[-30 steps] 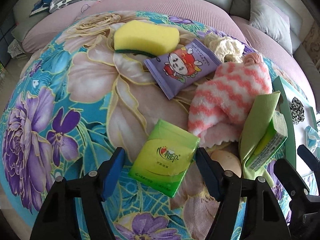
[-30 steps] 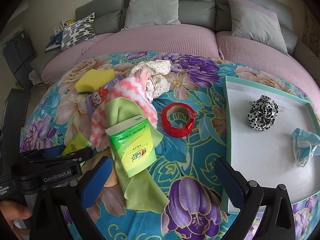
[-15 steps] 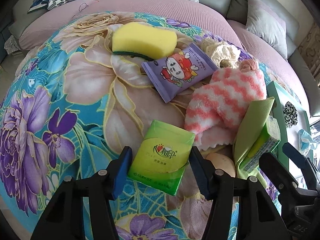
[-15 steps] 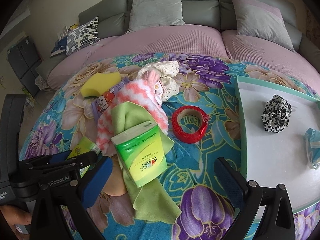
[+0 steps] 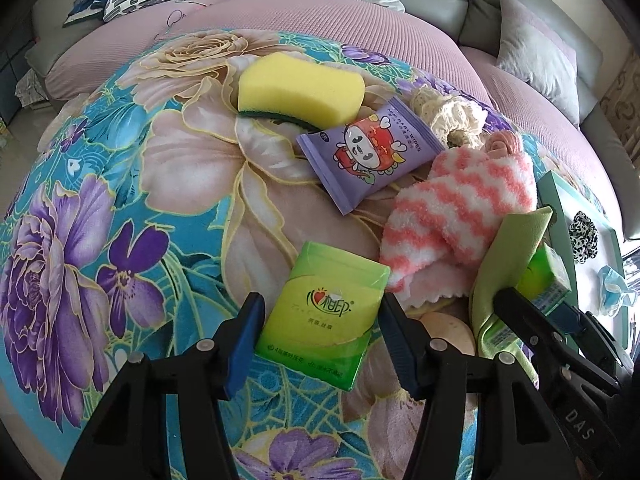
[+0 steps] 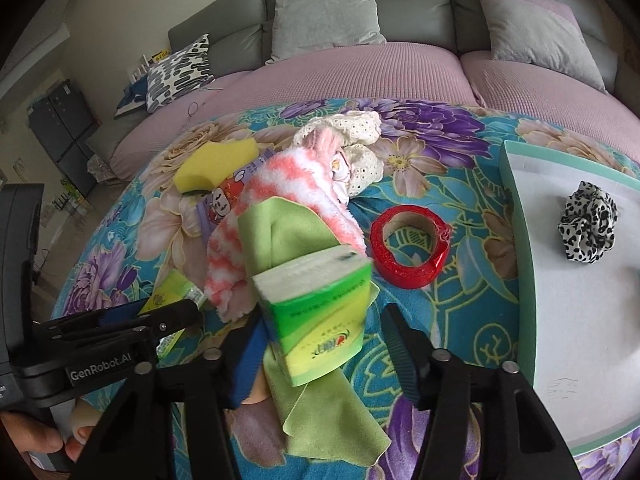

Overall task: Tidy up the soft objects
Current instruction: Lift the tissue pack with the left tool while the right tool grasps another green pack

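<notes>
My left gripper (image 5: 320,344) is shut on a flat green tissue pack (image 5: 328,312) lying on the floral cloth, its fingers against both side edges. My right gripper (image 6: 324,344) has its jaws around a thicker green tissue pack (image 6: 320,320) that rests on a green cloth (image 6: 296,240); a gap remains at the right finger. A pink-and-white fuzzy sock (image 5: 460,212), purple wipes pack (image 5: 372,156), yellow sponge (image 5: 300,92) and cream lace cloth (image 5: 448,112) lie beyond.
A teal-rimmed white tray (image 6: 516,216) at the right holds a leopard scrunchie (image 6: 588,228) and a blue face mask (image 5: 614,292). A red tape roll (image 6: 408,244) lies left of the tray. A pink sofa with grey cushions is behind.
Both grippers moved forward. The left jaws narrowed onto the flat tissue pack. The right jaws narrowed around the thicker pack, which now tilts and looks blurred.
</notes>
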Tool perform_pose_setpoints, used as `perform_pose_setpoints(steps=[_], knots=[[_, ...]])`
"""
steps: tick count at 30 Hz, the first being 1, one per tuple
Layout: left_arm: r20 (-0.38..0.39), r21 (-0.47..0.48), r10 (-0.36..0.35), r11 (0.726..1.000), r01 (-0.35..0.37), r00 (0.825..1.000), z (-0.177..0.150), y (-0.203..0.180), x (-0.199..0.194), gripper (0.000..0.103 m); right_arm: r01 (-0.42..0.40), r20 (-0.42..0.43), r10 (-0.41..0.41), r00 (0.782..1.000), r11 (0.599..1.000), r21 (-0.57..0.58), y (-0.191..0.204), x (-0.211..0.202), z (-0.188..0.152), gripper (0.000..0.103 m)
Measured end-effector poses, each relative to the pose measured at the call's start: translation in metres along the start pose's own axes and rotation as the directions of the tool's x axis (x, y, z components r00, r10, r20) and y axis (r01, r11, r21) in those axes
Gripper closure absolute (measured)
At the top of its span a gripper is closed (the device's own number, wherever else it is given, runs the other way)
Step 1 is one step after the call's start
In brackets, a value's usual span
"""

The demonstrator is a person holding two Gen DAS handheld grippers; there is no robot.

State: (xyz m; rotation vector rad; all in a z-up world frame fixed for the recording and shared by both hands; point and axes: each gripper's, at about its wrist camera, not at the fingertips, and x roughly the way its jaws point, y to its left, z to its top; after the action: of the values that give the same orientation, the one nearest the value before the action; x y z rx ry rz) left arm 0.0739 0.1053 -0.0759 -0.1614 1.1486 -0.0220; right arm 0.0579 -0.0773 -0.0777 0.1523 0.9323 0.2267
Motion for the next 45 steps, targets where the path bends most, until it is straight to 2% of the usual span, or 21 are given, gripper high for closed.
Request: perform_pose_setpoints(steps=[1,10,19,23,30,39,45], knots=[[0.001,-0.001,0.002,1.000,-0.002,1.000,0.000,0.000,0.001,0.043,-0.008,0.000,0.008,1.000,1.000,0.004,-0.001,0.000,0.000,0.053],[0.023,-0.001,0.016,1.000,-0.015,1.000,0.002,-0.002,-0.007,0.043,-0.021,0.010,0.020,1.000,0.999,0.024,-0.003,-0.009,0.000,0.054],[0.107,0.017,0.031,0.999,-0.033,0.994,0.003,-0.014,-0.035,0.043,0.004,0.049,-0.005,0.999,1.000,0.030,-0.009,-0.038,0.003,0.054],[0.126,0.035,0.017,0.999,-0.021,0.992,0.005,-0.030,-0.041,0.043,0.046,0.064,-0.049,0.997,0.998,0.052,-0.022,-0.053,0.002,0.054],[0.147,0.142,-0.087,0.988,0.066,0.985,0.002,-0.087,-0.053,0.043,0.166,0.064,-0.176,0.982,0.977,0.132,-0.066,-0.077,-0.005,0.054],[0.108,0.265,-0.165,0.955,0.132,0.980,-0.009,-0.160,-0.050,0.043,0.321,0.041,-0.345,0.938,0.906,0.275,-0.143,-0.115,-0.021,0.054],[0.085,0.346,-0.193,0.926,0.153,0.977,-0.020,-0.203,-0.046,0.043,0.368,0.027,-0.404,0.914,0.857,0.360,-0.185,-0.140,-0.035,0.054]])
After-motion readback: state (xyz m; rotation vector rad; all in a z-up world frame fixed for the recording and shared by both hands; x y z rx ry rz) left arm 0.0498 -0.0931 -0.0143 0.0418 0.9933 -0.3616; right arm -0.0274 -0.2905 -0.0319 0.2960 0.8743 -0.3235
